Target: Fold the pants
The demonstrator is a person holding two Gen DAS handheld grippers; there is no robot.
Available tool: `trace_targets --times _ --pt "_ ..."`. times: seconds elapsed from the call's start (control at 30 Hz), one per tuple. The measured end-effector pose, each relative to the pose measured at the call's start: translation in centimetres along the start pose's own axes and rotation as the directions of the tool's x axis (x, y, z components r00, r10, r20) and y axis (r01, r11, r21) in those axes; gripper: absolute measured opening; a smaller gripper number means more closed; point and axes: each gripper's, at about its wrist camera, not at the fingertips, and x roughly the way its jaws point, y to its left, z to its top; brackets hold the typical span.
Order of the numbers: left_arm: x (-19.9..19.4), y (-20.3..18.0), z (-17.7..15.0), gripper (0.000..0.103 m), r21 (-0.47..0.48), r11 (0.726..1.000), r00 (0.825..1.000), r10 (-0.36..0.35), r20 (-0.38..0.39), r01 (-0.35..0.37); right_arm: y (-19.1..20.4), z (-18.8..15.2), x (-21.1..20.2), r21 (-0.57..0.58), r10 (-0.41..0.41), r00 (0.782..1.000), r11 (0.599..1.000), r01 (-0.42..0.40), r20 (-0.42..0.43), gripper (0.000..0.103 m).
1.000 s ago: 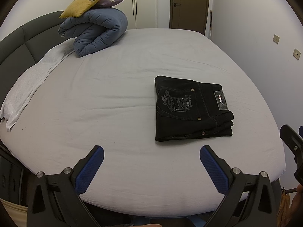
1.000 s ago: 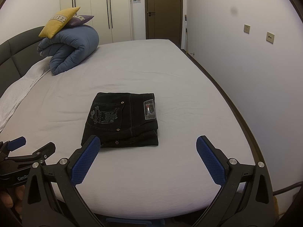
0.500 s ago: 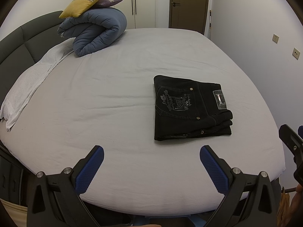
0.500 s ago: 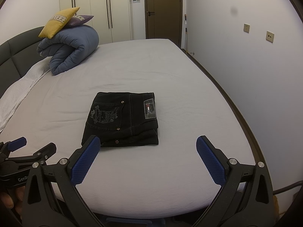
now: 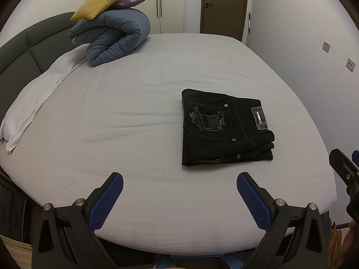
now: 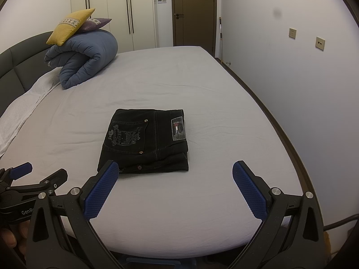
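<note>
Black pants (image 5: 224, 130) lie folded into a compact rectangle on the grey bed sheet (image 5: 123, 123), back pocket and waist label facing up. They also show in the right wrist view (image 6: 145, 141). My left gripper (image 5: 179, 179) is open and empty, held above the bed's near edge, short of the pants and to their left. My right gripper (image 6: 175, 170) is open and empty, just short of the pants' near edge. The left gripper also shows at the left of the right wrist view (image 6: 33, 179).
A rolled blue duvet (image 5: 112, 38) with a yellow cushion (image 5: 101, 2) on top sits at the far left by the dark headboard (image 5: 20, 53). A white towel (image 5: 33, 94) lies along the left side. A wall (image 6: 303, 78) runs close along the bed's right.
Both views have shifted only slightly; the pants sit a touch higher in the frames. Both grippers stay open.
</note>
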Motion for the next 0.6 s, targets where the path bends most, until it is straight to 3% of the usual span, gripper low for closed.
trace_targets --times 0.6 --pt "0.11 0.08 -0.43 0.103 -0.014 1.0 1.0 -0.015 -0.008 0.015 0.54 -0.79 -0.25 0.003 0.003 1.0 1.0 -0.003 -0.009 0.103"
